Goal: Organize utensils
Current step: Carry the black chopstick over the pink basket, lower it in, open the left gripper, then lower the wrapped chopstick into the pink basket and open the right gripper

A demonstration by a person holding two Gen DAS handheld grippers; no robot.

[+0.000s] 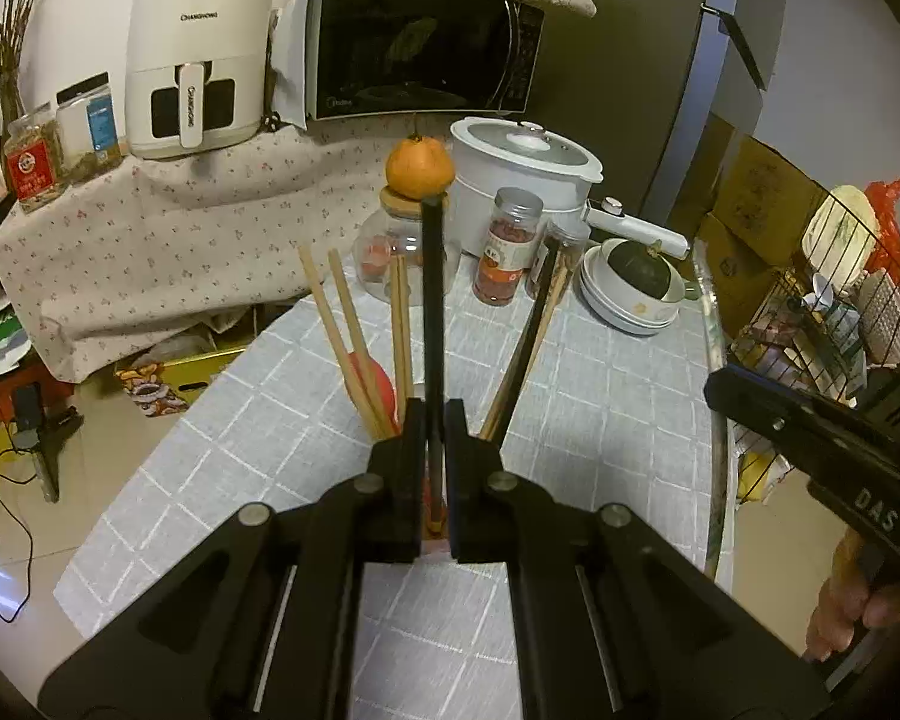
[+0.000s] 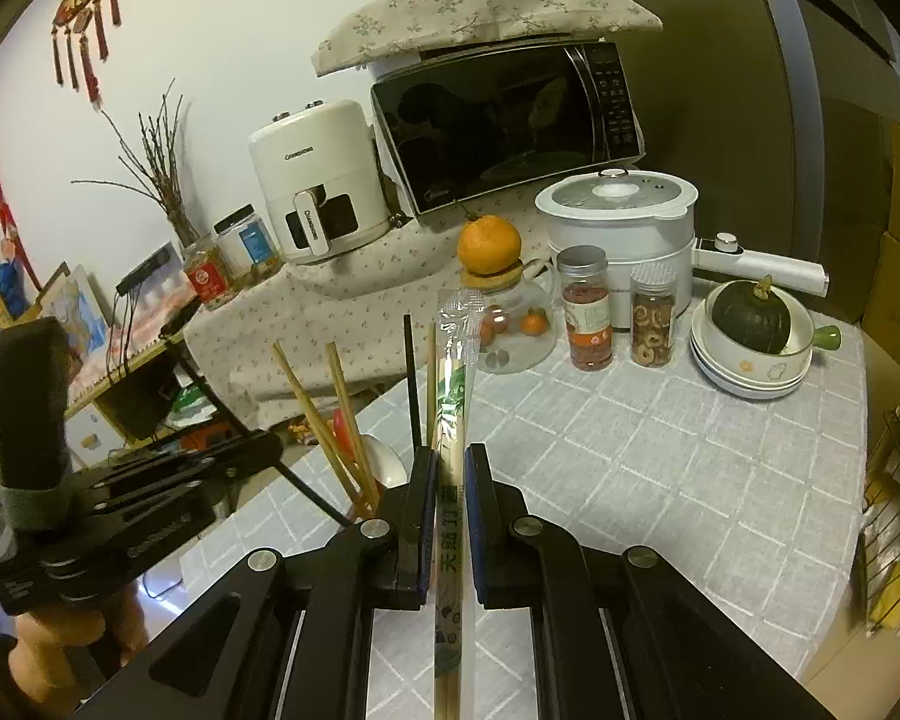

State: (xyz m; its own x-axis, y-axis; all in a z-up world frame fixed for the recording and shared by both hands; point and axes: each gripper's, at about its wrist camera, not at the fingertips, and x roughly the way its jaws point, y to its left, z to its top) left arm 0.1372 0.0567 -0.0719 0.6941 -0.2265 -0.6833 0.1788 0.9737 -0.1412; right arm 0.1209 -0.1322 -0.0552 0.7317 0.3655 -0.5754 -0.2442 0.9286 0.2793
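Left hand-held gripper (image 1: 432,420) is clamped on a black chopstick (image 1: 431,300) that stands upright between its fingers, tip reaching up in front of the orange (image 1: 420,168) on the glass jar. Just ahead of those fingers, bamboo chopsticks (image 1: 342,330) fan out to the left and another pair (image 1: 528,348) leans to the right; whatever holds their lower ends is hidden behind the fingers. The left unit points level across the tabletop (image 1: 600,420) toward the microwave (image 1: 420,42).

Right hand-held gripper (image 2: 450,468) is closed on a plastic-wrapped pair of chopsticks (image 2: 453,396), held upright and running down past the fingers toward the camera. It sits to the right of the left one and at about the same height.

Only the right wrist view shows the left unit's body with the person's hand (image 2: 60,630) under it, a white spoon (image 2: 384,456) beside the bamboo sticks, and the dark squash (image 2: 750,315) in the stacked bowls clearly. Only the left wrist view shows the wire rack (image 1: 828,312) to the right of the tabletop and the right unit's side (image 1: 822,450).
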